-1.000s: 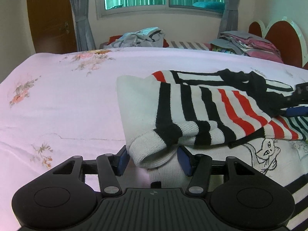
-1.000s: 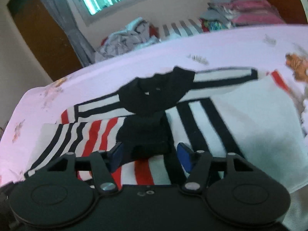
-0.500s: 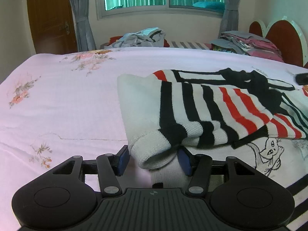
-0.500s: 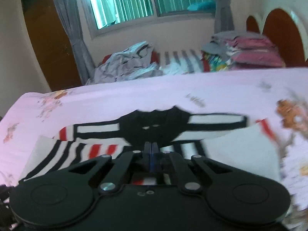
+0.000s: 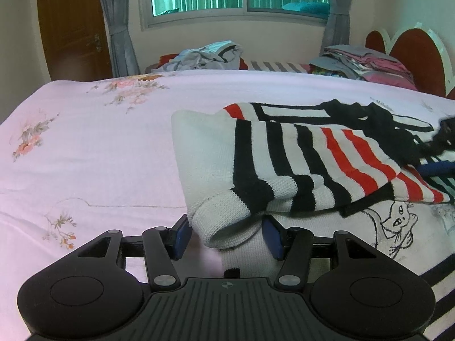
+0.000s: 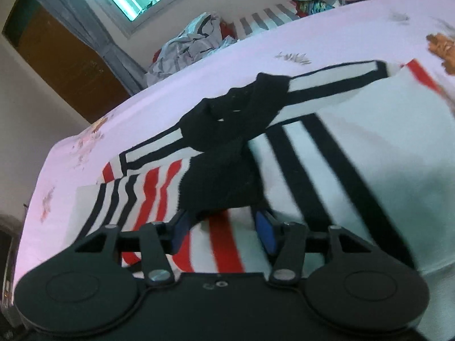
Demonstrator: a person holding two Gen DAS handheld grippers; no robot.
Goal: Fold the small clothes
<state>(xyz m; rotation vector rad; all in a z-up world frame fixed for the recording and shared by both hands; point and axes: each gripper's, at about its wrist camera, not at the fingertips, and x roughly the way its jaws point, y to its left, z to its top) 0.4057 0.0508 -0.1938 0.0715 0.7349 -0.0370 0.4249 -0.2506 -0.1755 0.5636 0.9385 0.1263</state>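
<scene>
A knit sweater [image 5: 298, 164] lies on the pink floral sheet [image 5: 99, 147], filling the left view from centre out to 3 o'clock. Its weave is coarse and pebbled: off-white ground, broad black bands, thinner red ones, and a line-drawn cat [image 5: 398, 221] on the smooth white front at 4 o'clock. One sleeve is folded across the body; its thick ribbed white cuff [image 5: 224, 221] curls into a tube at 6 o'clock.

The left gripper [image 5: 227, 234] has its jaws spread, the blue pads either side of that cuff, which bulges between them; whether the pads touch the knit cannot be told.

In the right view, blurred, the black ribbed collar [image 6: 236, 113] sits at 12 o'clock above a black cuff [image 6: 219, 184] lying at centre. The right gripper [image 6: 223, 227] is also spread, its pads flanking the cuff's lower edge without clamping it.

Beyond the bed at 12 o'clock sit a crumpled grey heap [image 5: 207, 55] and, at 2 o'clock, a flat folded stack [image 5: 361, 62].
</scene>
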